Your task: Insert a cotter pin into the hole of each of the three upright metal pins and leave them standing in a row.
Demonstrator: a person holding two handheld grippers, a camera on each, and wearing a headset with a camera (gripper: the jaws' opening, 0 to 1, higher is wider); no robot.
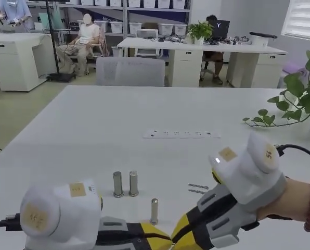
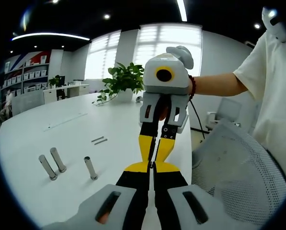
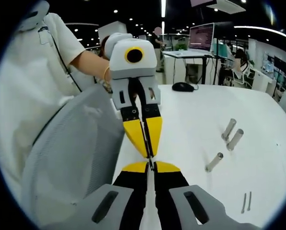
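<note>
Head view: the three metal pins (image 1: 133, 183) stand upright on the white worktop (image 1: 160, 112). Two are just beside each other and the third is a bit apart, closer to the person, so I wouldn't call it a tidy row. Two cotter pins (image 1: 198, 188) lie flat just right of them, I'd guess so the right gripper (image 1: 180, 232) can get at them easily. It meets the left gripper (image 1: 160, 238) nose to nose at the near edge, well clear of the parts.

Left gripper view: its own jaws are closed, and I can't make out anything between them. The right one's yellow tips touch them head-on, closed too. The pins sit off to the side, untouched.

Right gripper view: same thing mirrored, with both sets of jaws pinched together. The pins' holes are too small to see, so I can't say if any cotter is in. My guess is none is, and picking one up comes first.
</note>
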